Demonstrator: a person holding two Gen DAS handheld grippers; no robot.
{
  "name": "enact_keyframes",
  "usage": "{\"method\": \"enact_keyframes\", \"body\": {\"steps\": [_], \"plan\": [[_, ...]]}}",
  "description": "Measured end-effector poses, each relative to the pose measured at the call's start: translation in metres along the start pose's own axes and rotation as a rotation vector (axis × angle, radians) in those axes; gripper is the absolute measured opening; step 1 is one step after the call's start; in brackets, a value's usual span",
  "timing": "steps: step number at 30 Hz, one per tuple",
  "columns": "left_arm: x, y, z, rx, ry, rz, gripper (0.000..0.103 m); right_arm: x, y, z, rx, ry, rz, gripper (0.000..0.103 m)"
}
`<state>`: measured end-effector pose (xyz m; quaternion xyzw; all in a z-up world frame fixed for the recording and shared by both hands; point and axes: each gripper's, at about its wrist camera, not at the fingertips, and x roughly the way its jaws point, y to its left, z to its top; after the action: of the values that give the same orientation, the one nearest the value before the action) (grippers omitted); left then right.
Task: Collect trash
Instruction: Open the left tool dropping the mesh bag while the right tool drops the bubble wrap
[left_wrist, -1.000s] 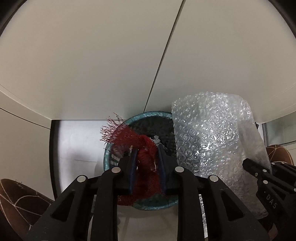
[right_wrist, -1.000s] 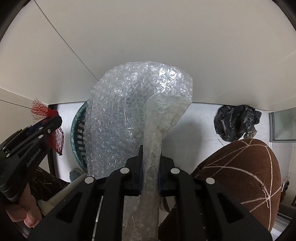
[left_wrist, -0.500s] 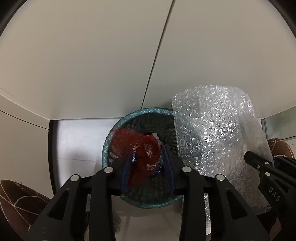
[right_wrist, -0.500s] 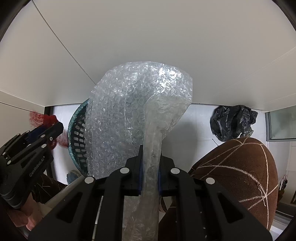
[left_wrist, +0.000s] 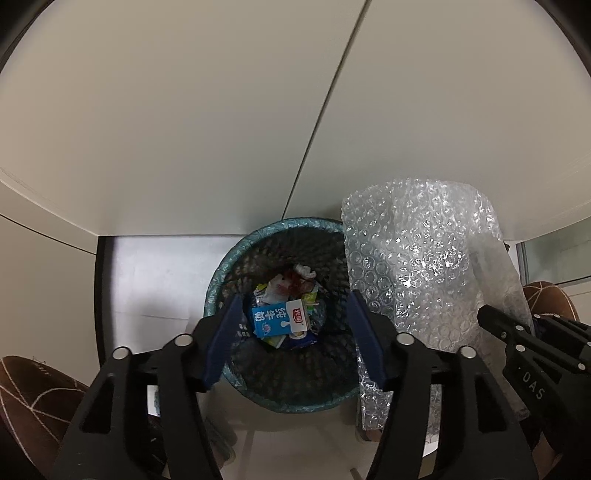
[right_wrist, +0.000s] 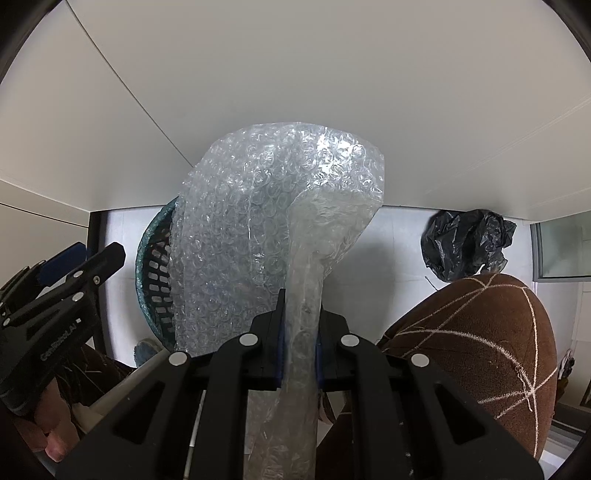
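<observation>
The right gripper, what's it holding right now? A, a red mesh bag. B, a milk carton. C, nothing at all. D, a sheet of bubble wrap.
D: the right gripper is shut on a bunched strip of the bubble wrap, which balloons out beyond its fingers beside the wastebasket.

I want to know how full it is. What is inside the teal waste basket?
Inside the teal waste basket lie a blue milk carton, white crumpled paper and small wrappers. The bubble wrap covers its right edge.
</observation>
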<state>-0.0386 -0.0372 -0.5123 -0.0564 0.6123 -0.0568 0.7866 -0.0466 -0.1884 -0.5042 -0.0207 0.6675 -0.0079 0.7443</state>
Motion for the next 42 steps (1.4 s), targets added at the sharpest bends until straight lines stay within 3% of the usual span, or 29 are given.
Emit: {"method": "enact_keyframes", "body": {"steps": [5,11,18,28,42], "plan": [[-0.017,0.008,0.001,0.011,-0.057,0.048,0.082,-0.001,0.014,0.003,-0.052,-0.025,0.023,0.011],[-0.026,0.026,0.002,-0.006,-0.076,0.127,0.095,0.007,0.028,0.01,-0.086,-0.029,0.048,0.011],[-0.026,0.049,0.006,-0.03,-0.051,0.18,0.097,0.029,0.045,0.018,-0.139,0.014,0.047,0.012],[-0.015,0.056,0.009,-0.059,-0.003,0.176,0.097,0.066,0.067,0.016,-0.195,0.12,0.038,0.014],[-0.005,0.059,0.007,-0.068,0.044,0.174,0.097,0.063,0.063,0.017,-0.184,0.096,0.038,0.043]]}}
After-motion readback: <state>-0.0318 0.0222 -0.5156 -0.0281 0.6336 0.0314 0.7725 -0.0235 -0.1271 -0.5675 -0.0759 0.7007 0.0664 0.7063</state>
